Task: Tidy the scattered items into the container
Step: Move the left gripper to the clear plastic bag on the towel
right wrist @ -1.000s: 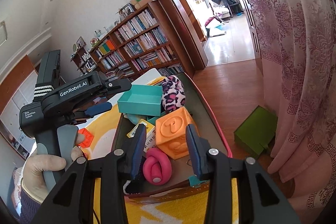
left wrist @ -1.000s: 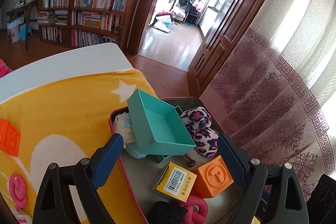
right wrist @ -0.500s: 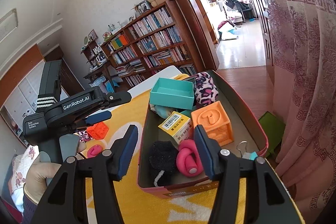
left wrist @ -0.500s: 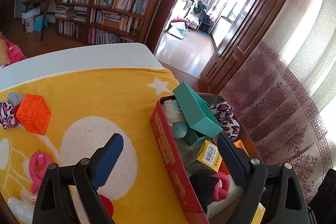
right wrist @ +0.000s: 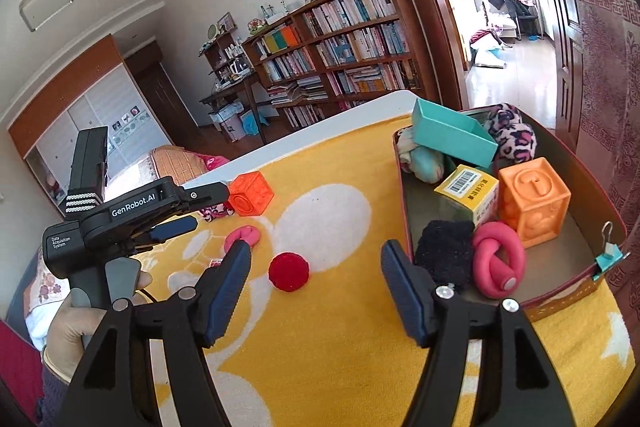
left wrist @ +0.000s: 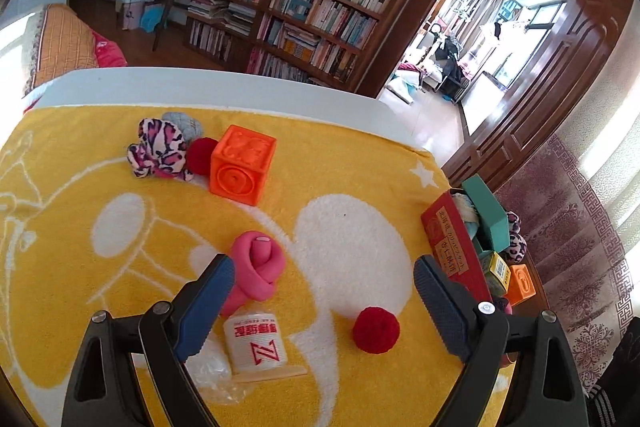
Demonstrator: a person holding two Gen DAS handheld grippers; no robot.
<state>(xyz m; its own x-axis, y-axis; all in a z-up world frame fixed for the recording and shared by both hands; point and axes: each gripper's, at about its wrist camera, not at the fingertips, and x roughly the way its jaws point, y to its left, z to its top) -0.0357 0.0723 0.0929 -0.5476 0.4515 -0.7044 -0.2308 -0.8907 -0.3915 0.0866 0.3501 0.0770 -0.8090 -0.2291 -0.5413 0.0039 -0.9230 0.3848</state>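
The red tin container (left wrist: pixel 448 247) sits at the yellow towel's right edge; it also shows in the right wrist view (right wrist: pixel 402 187), holding a teal box, orange cube, yellow carton, black pom-pom and pink knot. My left gripper (left wrist: pixel 320 307) is open and empty above a red ball (left wrist: pixel 376 330), a pink knot (left wrist: pixel 256 267) and a white roll (left wrist: pixel 256 343). Farther back lie an orange cube (left wrist: pixel 242 169), a leopard scrunchie (left wrist: pixel 158 151) and a second red ball (left wrist: pixel 200 155). My right gripper (right wrist: pixel 316 291) is open and empty, just behind the red ball (right wrist: pixel 289 271).
A white table edge (left wrist: pixel 240 91) runs behind the towel. A crumpled clear wrapper (left wrist: pixel 212 367) lies by the white roll. A teal binder clip (right wrist: pixel 610 253) is clipped on the tin's right rim. Bookshelves and a doorway stand beyond.
Both grippers have pulled back and swung left, away from the tin and out over the towel. The right gripper's jaws have opened wider. The scattered items have come into view.
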